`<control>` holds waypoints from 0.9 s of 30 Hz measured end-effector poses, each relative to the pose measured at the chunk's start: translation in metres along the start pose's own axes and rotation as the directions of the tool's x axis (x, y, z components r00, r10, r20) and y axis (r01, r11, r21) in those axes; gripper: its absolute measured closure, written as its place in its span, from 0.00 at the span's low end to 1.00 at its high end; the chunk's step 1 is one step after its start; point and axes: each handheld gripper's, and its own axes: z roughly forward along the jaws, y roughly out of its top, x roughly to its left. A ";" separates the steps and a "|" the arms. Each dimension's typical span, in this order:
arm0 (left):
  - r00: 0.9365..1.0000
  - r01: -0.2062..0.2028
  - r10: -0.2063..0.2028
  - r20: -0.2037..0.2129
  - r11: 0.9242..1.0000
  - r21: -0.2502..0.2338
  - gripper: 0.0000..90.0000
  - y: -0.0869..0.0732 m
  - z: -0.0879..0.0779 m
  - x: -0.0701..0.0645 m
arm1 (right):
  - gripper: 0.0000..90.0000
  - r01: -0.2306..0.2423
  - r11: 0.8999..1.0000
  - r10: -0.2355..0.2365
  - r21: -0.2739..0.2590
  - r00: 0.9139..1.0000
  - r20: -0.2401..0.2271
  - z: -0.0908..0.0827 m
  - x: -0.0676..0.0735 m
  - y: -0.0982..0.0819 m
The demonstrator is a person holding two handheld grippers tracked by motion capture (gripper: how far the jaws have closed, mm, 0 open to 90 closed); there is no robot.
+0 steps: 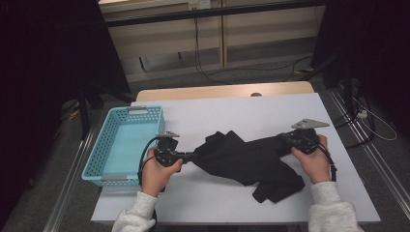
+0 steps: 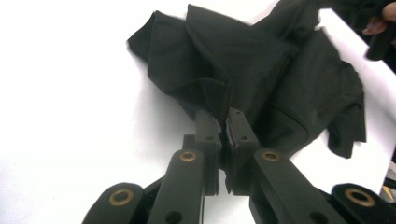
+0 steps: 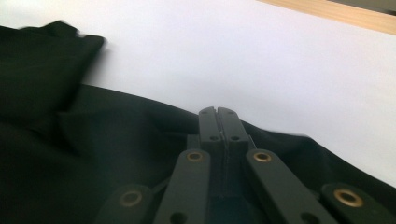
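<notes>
Left gripper [image 2: 223, 116] jaws pinch the black garment's [image 1: 246, 157] edge; right gripper [image 3: 217, 112] jaws pressed together over it

Dim room edges, overexposed white table [image 2: 70, 116], slight blur on dark cloth [image 3: 56, 42]

black cloth [image 3: 70, 154] cut off, edge blurred

High view overhead facing forward, tool views close, perhaps level, sharing black cloth [image 1: 251, 159]
</notes>
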 end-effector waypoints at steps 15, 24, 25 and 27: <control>1.000 0.016 -0.015 -0.017 1.000 0.022 0.95 -0.002 0.004 0.005 | 0.61 0.156 0.987 -0.158 -0.025 0.980 -0.124 0.027 0.049 0.019; 1.000 0.017 -0.016 -0.018 1.000 0.020 0.95 -0.003 0.003 0.006 | 0.71 0.152 0.984 -0.132 0.093 0.972 -0.193 0.055 0.060 0.008; 1.000 0.017 -0.017 -0.018 1.000 0.018 0.95 -0.003 0.003 0.005 | 0.81 0.160 0.982 -0.136 0.098 0.967 -0.215 0.054 0.061 0.008; 1.000 0.016 -0.016 -0.018 1.000 0.015 0.95 -0.002 0.003 0.005 | 0.97 0.168 0.979 -0.133 0.118 0.957 -0.257 0.050 0.062 0.008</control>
